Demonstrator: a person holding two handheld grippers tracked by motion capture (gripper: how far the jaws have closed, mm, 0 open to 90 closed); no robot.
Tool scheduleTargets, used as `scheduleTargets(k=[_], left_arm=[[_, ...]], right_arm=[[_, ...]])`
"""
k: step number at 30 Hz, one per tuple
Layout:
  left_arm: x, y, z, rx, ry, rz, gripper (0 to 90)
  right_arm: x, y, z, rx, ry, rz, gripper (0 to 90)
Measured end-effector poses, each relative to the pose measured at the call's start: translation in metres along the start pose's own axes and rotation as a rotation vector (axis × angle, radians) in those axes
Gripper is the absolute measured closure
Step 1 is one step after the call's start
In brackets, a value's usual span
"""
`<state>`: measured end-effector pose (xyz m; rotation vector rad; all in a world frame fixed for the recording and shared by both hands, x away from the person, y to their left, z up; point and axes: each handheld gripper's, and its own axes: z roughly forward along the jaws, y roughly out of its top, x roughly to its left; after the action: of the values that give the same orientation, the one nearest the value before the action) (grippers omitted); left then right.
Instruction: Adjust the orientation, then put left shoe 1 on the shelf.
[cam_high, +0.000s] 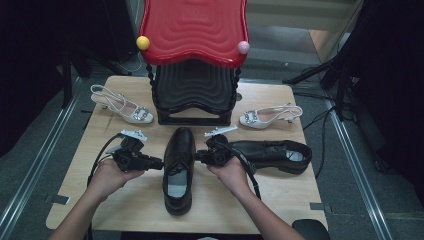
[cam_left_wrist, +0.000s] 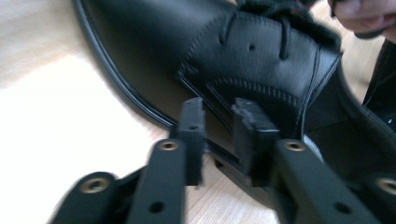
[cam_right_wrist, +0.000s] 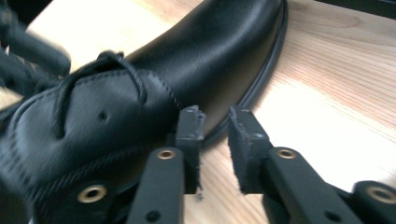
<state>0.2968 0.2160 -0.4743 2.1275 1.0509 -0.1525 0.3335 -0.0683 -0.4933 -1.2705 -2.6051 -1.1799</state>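
A black leather lace-up shoe (cam_high: 179, 170) lies in the middle of the wooden table (cam_high: 280, 200), toe pointing away from the person. My left gripper (cam_high: 152, 162) is level at the shoe's left side, and my right gripper (cam_high: 200, 156) is level at its right side. In the left gripper view the gripper (cam_left_wrist: 219, 116) is open by a narrow gap, with nothing between the pads and the shoe's side (cam_left_wrist: 187, 42) just beyond. In the right gripper view the gripper (cam_right_wrist: 215, 119) is open the same way, close to the shoe's sole edge (cam_right_wrist: 219, 51).
A second black shoe (cam_high: 272, 155) lies on its side to the right. White heeled sandals sit at the back left (cam_high: 122, 106) and back right (cam_high: 270, 116). A red stool top on a black stack (cam_high: 194, 30) stands at the table's back centre.
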Motion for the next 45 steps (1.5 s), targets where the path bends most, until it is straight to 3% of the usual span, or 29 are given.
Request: scheduleTargets(k=[3,7,14,18,23,25,29,35,45], left_arm=[[-0.003,0.006,-0.006,-0.017,0.018,0.032,60.7],[-0.007,0.019,-0.011,-0.051,0.032,0.056,50.1],[-0.008,0.035,-0.015,-0.072,0.06,0.085,46.7],[-0.005,0.044,-0.018,-0.078,0.066,0.068,45.3],[-0.001,0.055,-0.023,-0.088,0.073,0.077,45.3],[0.001,0.06,-0.024,-0.09,0.079,0.08,45.7],[0.002,0.071,-0.031,-0.106,0.078,0.108,58.2],[0.004,0.088,-0.04,-0.12,0.086,0.142,79.5],[-0.009,0.128,-0.068,-0.144,0.088,0.199,89.8]], right_arm=[[0.003,0.0,-0.01,0.03,0.011,-0.021,66.6],[0.009,-0.002,-0.023,0.024,0.052,-0.027,61.7],[0.011,-0.009,-0.038,-0.016,0.081,-0.037,49.7],[0.01,-0.015,-0.042,-0.088,0.048,-0.08,50.1],[0.008,-0.019,-0.047,-0.09,0.066,-0.067,56.0],[0.009,-0.019,-0.048,-0.064,0.071,-0.028,56.5],[0.014,-0.02,-0.048,0.005,0.038,0.011,56.4],[0.024,-0.018,-0.047,0.036,0.041,0.057,56.9],[0.032,-0.019,-0.049,0.035,0.07,0.09,57.8]])
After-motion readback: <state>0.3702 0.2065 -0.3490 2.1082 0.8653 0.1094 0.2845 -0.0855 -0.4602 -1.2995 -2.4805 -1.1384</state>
